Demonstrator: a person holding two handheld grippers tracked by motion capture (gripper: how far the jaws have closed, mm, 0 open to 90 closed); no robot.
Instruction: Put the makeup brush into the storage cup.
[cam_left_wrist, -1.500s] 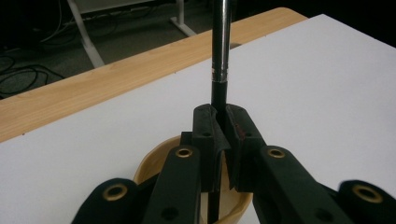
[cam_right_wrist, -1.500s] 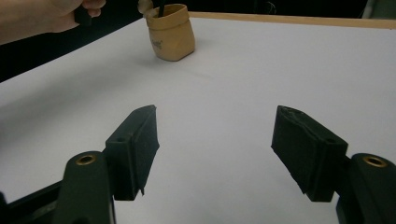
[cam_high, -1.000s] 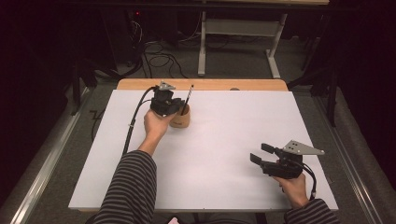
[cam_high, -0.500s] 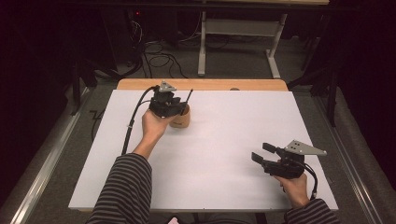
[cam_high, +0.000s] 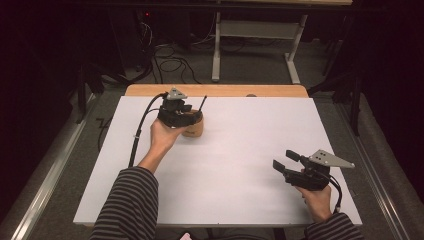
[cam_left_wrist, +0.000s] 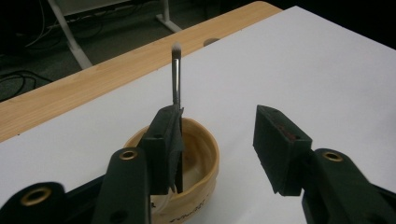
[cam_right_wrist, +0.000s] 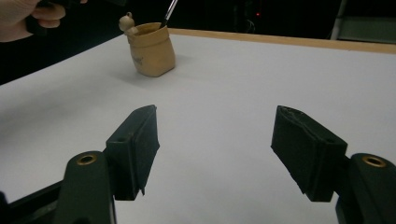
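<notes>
A tan cup (cam_high: 195, 130) stands at the far left of the white table, with a thin brush (cam_high: 203, 103) upright in it. My left gripper (cam_high: 191, 118) hovers just over the cup. Its jaws have just been opening. In the left gripper view it (cam_left_wrist: 219, 114) is open; the brush (cam_left_wrist: 176, 74) rises beside the left jaw's tip and nothing lies between the pads. The cup's rim (cam_left_wrist: 205, 144) sits under that jaw. My right gripper (cam_high: 283, 159) rests open near the front right, nothing in it (cam_right_wrist: 215, 114). It faces the distant cup (cam_right_wrist: 152, 49) and brush (cam_right_wrist: 169, 11).
A white sheet (cam_high: 240, 150) covers the table, with a strip of bare wood (cam_high: 225, 90) along the far edge. A small knob-like figure (cam_right_wrist: 126, 22) sits on the cup's rim. Beyond the table are cables and a desk frame (cam_high: 260, 45) on the floor.
The brush's top has sunk slightly over the cup and the left hand has shifted very little. The right gripper has stayed in place.
</notes>
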